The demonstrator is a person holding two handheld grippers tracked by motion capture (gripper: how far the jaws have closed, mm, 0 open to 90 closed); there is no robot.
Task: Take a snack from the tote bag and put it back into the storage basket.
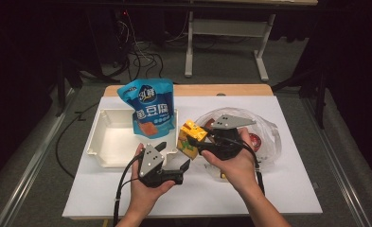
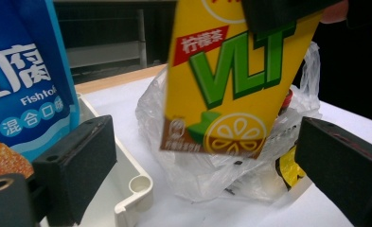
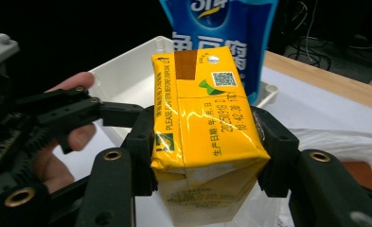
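Right tool [image 1: 191, 138]: I have its jaws pinching the carton [image 1: 191, 137] from both sides; in the right gripper view both pads press flat on the carton's [image 3: 207, 123] long faces.
Carton: yellow lemon-tea drink box, lifted clear of the counter [image 1: 287, 189], tilted, near the counter's middle. It hangs between the tray's right wall and the bag, just above the left tool. In the left gripper view its [image 2: 231, 80] printed front hangs ahead of the left jaws, not between them.
Left tool [image 1: 174, 158]: I read its jaws as spread wide, nothing between the pads; it sits in the left hand [image 1: 146, 189] toward the near edge, pointing right and away from me toward the carton.
Right hand [image 1: 235, 163]: wraps the right tool from behind, over the near part of the bag.
Tray [image 1: 105, 146]: white, open, on the left half of the counter; its near right corner [image 2: 131, 189] lies just beside the left tool.
Pouch [image 1: 149, 106]: blue, upright, standing at the tray's far right corner, leaning on the far wall. It rises behind the carton in the right gripper view [image 3: 221, 28].
Bag [image 1: 264, 130]: clear plastic, crumpled, on the right half of the counter, with further items inside that I cannot identify.
Counter: white sheet over a wooden top; wood shows along the far edge.
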